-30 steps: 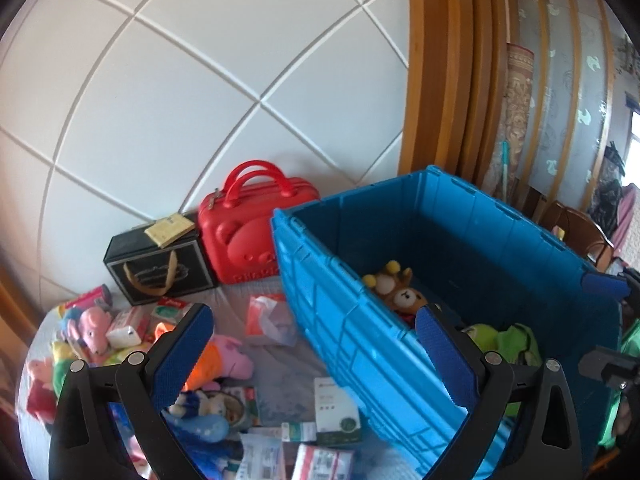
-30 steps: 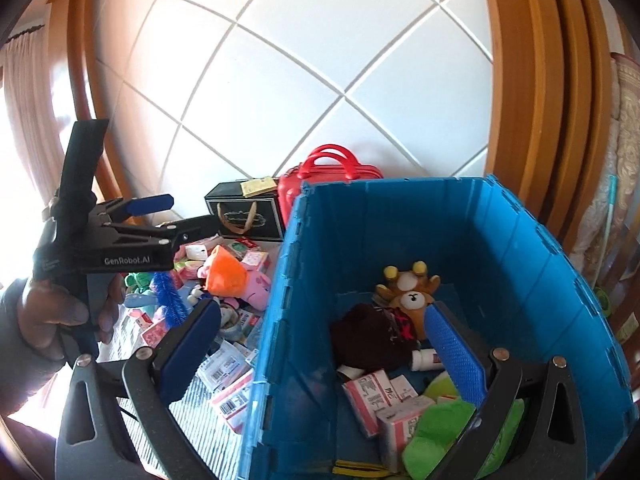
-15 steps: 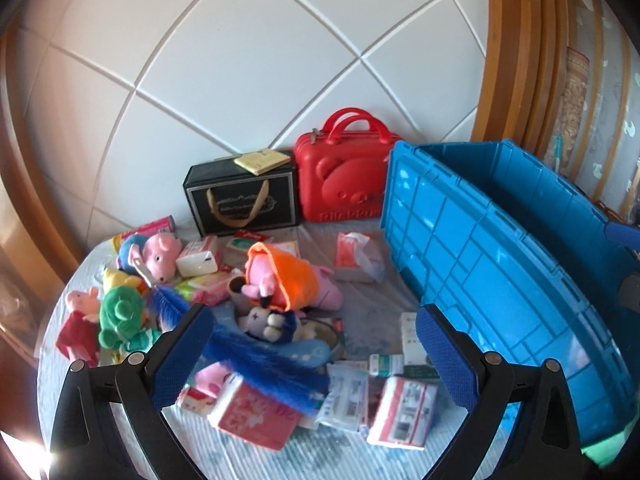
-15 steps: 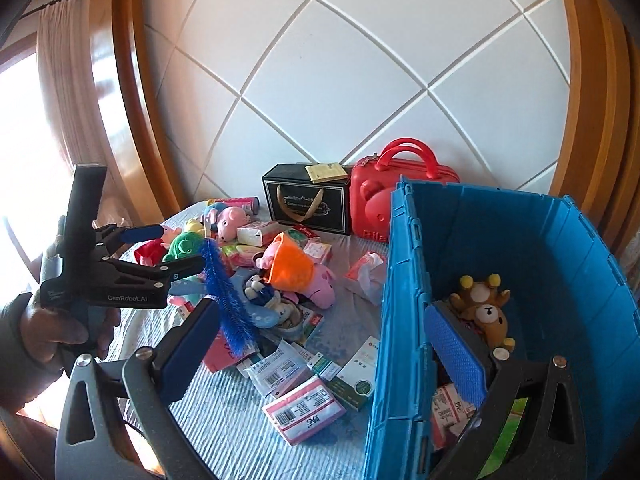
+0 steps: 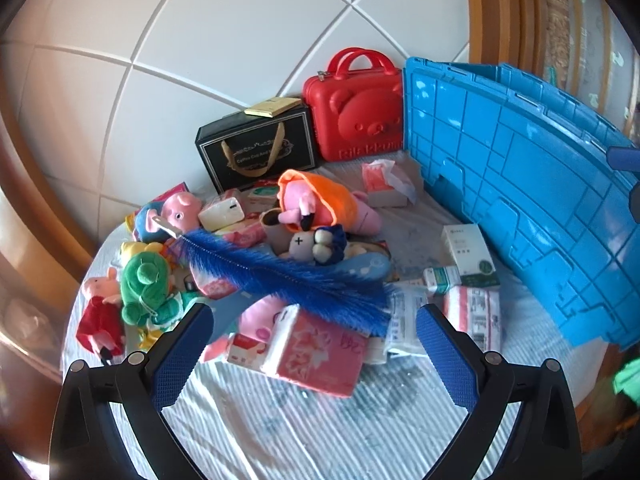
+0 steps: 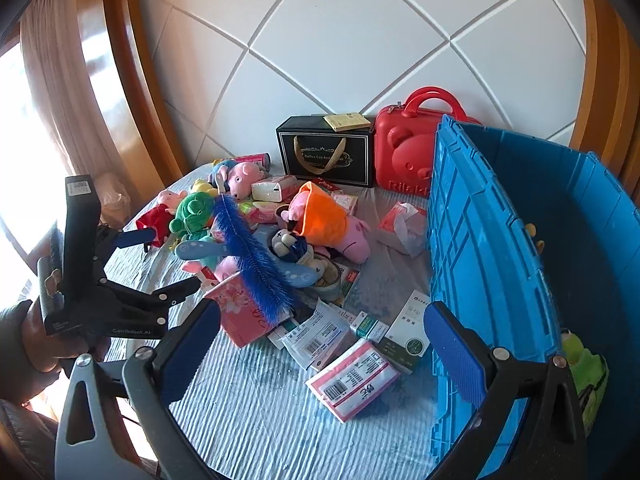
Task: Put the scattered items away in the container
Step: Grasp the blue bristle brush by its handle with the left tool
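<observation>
A big blue crate (image 5: pixel 520 184) stands at the right, also in the right wrist view (image 6: pixel 480 240). Left of it, plush toys and packets lie in a heap on the striped cloth: a blue bristle brush (image 5: pixel 280 272) (image 6: pixel 252 256), a pink tissue pack (image 5: pixel 316 348) (image 6: pixel 236 312), a pink pig in an orange dress (image 5: pixel 316 200) (image 6: pixel 324 216), a green plush (image 5: pixel 144 284). My left gripper (image 5: pixel 312 344) is open and empty, just short of the tissue pack; it also shows in the right wrist view (image 6: pixel 168 260). My right gripper (image 6: pixel 320 340) is open and empty above flat packets (image 6: pixel 352 376).
A black gift box (image 5: pixel 256 148) and a red bear case (image 5: pixel 356 116) stand against the white tiled wall. Small medicine boxes (image 5: pixel 468 252) lie beside the crate wall. Wooden frames edge both sides. A green toy (image 6: pixel 584 364) lies inside the crate.
Both grippers have swung left, away from the crate's inside, and down toward the heap of toys and packets. Both stayed open and empty.
</observation>
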`<state>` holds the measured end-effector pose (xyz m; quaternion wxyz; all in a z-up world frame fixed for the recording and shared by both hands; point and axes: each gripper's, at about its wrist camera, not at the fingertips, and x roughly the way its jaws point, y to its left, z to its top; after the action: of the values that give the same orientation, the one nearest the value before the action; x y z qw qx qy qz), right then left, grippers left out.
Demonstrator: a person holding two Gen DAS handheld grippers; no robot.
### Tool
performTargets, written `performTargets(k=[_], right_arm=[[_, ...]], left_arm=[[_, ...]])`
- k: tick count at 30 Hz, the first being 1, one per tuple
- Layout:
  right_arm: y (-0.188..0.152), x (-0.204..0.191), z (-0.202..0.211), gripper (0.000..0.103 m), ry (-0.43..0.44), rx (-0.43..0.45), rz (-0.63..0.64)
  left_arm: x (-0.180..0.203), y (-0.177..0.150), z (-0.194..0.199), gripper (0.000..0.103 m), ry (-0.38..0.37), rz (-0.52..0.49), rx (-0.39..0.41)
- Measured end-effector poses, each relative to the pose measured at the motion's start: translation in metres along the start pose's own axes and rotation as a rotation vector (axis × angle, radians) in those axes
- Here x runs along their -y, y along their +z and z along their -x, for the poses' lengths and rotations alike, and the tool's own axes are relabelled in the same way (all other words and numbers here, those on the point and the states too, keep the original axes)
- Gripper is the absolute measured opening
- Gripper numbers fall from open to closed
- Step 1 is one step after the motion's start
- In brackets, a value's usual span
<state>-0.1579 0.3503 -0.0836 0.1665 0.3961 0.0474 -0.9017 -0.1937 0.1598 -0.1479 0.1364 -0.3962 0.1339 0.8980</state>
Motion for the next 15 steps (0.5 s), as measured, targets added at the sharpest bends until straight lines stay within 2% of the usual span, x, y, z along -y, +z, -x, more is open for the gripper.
performTargets(k=[8, 15], right_arm=[[-0.025, -0.019, -0.038, 0.103, -0.049, -0.065, -0.059], [-0.047, -0.026, -0.05, 0.103, -0.112, -0.096, -0.093]], left_arm=[[-0.034, -0.015, -0.022, 0.103, -0.046, 0.017, -0.043], [-0.068, 0.008, -0.067, 0.103, -0.166, 0.218, -0.095]])
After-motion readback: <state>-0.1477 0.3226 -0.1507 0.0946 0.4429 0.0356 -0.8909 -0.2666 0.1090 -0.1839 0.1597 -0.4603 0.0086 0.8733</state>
